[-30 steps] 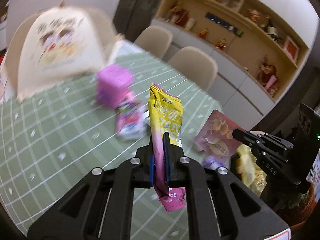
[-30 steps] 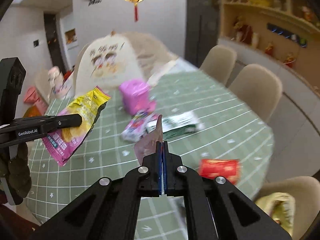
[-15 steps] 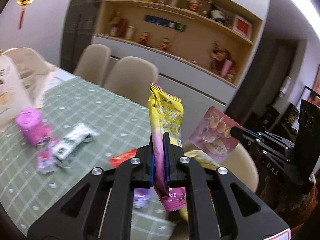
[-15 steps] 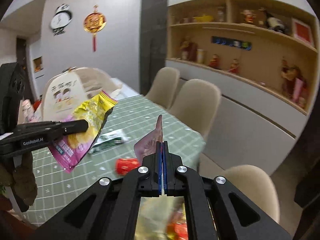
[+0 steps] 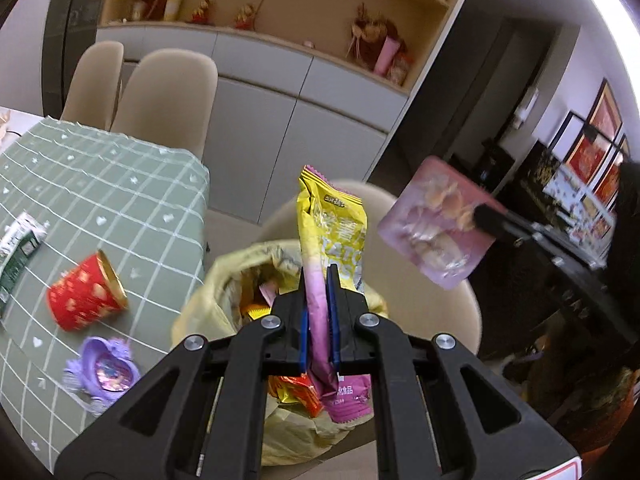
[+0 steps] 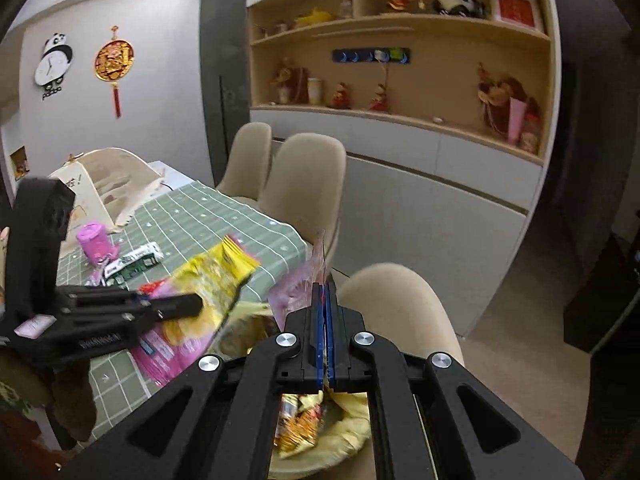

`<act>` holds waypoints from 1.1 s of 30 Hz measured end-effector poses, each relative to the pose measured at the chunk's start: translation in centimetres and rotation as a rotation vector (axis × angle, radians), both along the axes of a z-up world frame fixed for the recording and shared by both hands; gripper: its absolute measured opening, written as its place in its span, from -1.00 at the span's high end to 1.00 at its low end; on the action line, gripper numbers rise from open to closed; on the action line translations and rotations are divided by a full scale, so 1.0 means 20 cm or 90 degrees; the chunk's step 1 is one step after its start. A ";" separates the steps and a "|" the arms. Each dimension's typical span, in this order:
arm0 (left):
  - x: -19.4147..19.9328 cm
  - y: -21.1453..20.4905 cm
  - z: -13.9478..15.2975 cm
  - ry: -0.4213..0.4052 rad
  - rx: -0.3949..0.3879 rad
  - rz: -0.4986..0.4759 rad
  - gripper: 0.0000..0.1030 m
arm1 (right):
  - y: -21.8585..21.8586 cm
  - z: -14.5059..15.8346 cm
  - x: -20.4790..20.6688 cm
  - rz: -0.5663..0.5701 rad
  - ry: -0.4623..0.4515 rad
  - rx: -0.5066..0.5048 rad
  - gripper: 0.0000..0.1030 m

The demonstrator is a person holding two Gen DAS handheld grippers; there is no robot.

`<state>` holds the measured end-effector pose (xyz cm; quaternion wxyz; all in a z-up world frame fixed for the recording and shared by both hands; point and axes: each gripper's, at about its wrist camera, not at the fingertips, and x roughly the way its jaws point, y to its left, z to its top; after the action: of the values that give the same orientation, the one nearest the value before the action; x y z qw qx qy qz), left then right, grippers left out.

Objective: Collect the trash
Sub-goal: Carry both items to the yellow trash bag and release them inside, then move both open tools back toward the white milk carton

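Observation:
My left gripper (image 5: 317, 280) is shut on a yellow and pink chip bag (image 5: 334, 232) and holds it upright over an open yellow trash bag (image 5: 224, 292) that sits on a beige chair. My right gripper (image 6: 325, 292) is shut on a pink snack packet (image 6: 298, 284), which also shows in the left wrist view (image 5: 436, 224), held above the same trash bag (image 6: 340, 432). The left gripper and chip bag (image 6: 208, 280) show at the left of the right wrist view. The trash bag holds several wrappers.
On the green checked table (image 5: 120, 184) lie a red paper cup (image 5: 86, 298) on its side, a purple toy (image 5: 102, 372), a green and white carton (image 5: 20, 256) and a pink cup (image 6: 96, 240). Beige chairs (image 6: 304, 184) stand around it. A cabinet with shelves runs behind.
Both grippers have swung right, away from the table, with their packets, and now hang over the trash bag on the chair. Neither grip has changed.

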<state>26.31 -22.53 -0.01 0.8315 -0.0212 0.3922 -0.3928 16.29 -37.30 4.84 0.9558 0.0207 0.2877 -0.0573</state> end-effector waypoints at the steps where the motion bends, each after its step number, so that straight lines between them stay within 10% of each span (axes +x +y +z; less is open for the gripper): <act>1: 0.01 -0.03 -0.04 0.007 0.006 -0.003 0.88 | -0.02 -0.02 0.00 -0.002 0.004 0.002 0.93; 6: 0.08 -0.08 -0.16 0.028 0.036 0.020 0.34 | -0.05 -0.09 0.02 -0.001 0.024 0.017 0.93; 33: 0.07 0.93 -0.17 0.078 0.036 0.256 0.21 | 0.22 -0.90 0.40 0.023 0.249 0.107 0.93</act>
<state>27.77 -3.95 -3.51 0.8681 -0.0991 0.4407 -0.2058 24.33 -32.87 -13.06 0.8774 0.0836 0.4720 -0.0189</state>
